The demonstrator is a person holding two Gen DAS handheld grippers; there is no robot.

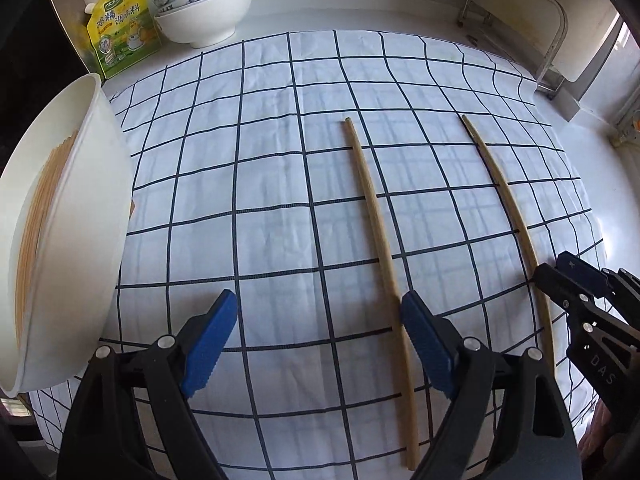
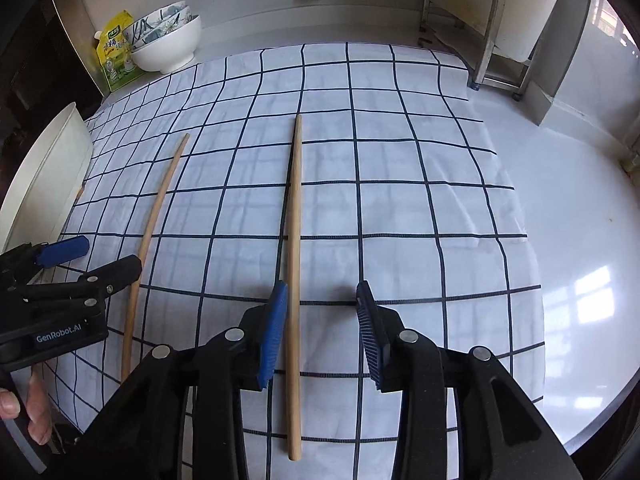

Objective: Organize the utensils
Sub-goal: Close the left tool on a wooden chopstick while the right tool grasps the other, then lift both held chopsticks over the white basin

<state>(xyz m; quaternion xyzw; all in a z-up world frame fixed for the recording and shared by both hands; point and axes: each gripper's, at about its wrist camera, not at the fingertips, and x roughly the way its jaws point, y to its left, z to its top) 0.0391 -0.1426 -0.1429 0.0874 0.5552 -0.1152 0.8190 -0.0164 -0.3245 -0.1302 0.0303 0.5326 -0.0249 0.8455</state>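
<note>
Two chopsticks lie loose on the checked cloth (image 2: 400,160), roughly parallel and well apart, thin tips pointing away from both cameras. One chopstick (image 2: 295,280) runs up between the right gripper's (image 2: 322,332) fingers, just beside the inner face of its left finger (image 2: 274,336); I cannot tell whether it touches the pad. Those fingers stand apart with nothing clamped, so the chopstick rests on the cloth, not in a grip. That straddling pose looks like the set-up for a pinch near the thick end.

The other chopstick (image 1: 380,248) passes just beside the left gripper's (image 1: 316,340) right finger (image 1: 426,344), on its inner side, with most of its length ahead of the fingertips. The left fingers are also spread wide and hold nothing.

To the left of the left fingers a white tub (image 1: 92,208) lies tilted on its side, mouth toward the cloth, with several chopsticks (image 1: 38,216) already lying inside. It seems to be the collecting place, tipped so sticks can be slid in lengthwise.

Far ahead of the fingers, on the counter (image 2: 560,208), stacked bowls (image 1: 204,12) and a yellow seasoning pouch (image 1: 124,28) sit out of the way.
</note>
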